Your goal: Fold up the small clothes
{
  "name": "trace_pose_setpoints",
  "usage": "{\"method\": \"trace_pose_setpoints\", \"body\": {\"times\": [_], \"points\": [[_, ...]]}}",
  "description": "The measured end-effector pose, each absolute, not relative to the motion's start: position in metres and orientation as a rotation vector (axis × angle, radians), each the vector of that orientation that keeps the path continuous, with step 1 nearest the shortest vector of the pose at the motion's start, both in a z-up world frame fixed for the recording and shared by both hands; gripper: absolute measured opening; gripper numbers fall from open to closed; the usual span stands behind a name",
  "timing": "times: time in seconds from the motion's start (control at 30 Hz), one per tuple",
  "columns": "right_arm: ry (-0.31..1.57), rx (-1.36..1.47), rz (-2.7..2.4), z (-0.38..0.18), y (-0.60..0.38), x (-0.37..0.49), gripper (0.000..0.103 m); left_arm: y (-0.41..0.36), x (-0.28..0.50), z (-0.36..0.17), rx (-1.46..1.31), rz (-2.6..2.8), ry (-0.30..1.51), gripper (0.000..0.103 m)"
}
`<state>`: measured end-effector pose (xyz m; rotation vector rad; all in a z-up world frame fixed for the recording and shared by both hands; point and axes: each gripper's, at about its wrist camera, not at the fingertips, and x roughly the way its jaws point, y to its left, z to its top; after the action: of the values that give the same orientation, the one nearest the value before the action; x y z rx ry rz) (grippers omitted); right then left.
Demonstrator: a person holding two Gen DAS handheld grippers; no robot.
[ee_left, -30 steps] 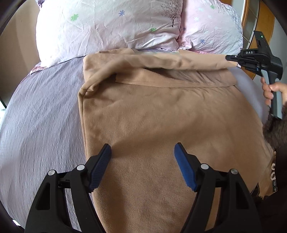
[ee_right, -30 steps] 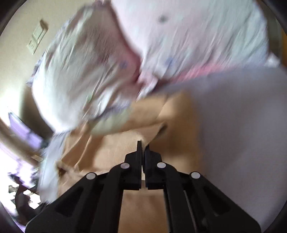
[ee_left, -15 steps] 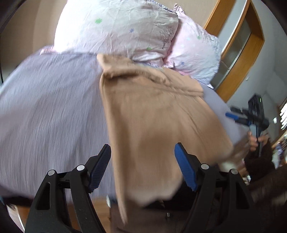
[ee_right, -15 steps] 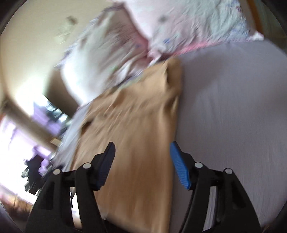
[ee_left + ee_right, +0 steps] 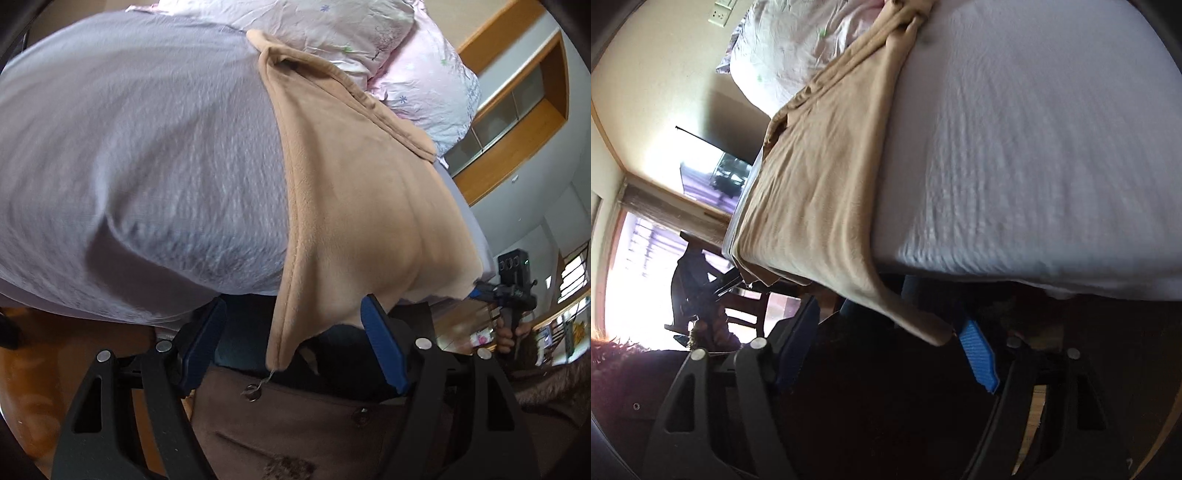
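A tan fleece garment lies spread on a bed with a lilac sheet, its near hem hanging over the bed's front edge. My left gripper is open, low at the bed's edge, with the garment's hanging left corner between its blue pads. The right gripper shows at the far right beside the other hem corner. In the right wrist view the garment drapes off the bed and my right gripper is open, the garment's corner just above its right pad.
Two floral pillows lie at the head of the bed, touching the garment's far end. The person's brown coat is close below the grippers. A wooden window frame is at the right, a chair by a bright window.
My right gripper has opened and let go of the garment's far edge. Both grippers have pulled back and down from above the bed to the hem at the front edge.
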<state>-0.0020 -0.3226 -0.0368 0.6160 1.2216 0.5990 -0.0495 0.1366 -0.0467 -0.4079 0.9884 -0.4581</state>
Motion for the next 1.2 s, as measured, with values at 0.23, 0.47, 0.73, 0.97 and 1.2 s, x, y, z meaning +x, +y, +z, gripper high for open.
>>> {"method": "trace_pose_setpoints", "body": {"times": [0.23, 0.47, 0.73, 0.97, 1.2], "points": [[1.063, 0.593, 0.841, 0.010, -0.310, -0.010, 0.005, 0.132, -0.045, -0.042, -0.529, -0.615, 1.075, 0.005], [0.733, 0.621, 0.762, 0.091, -0.332, 0.070, 0.005, 0.144, 0.018, 0.067, -0.499, -0.607, 0.809, 0.005], [0.790, 0.790, 0.418, 0.062, -0.335, 0.272, 0.005, 0.132, 0.213, 0.091, -0.501, -0.358, 0.784, 0.005], [0.924, 0.889, 0.204, 0.008, -0.339, 0.355, 0.005, 0.140, 0.312, 0.026, -0.664, -0.254, 0.961, 0.005], [0.973, 1.019, 0.142, -0.016, -0.348, 0.375, 0.046, 0.170, 0.314, 0.033, -0.854, -0.325, 0.898, 0.006]]}}
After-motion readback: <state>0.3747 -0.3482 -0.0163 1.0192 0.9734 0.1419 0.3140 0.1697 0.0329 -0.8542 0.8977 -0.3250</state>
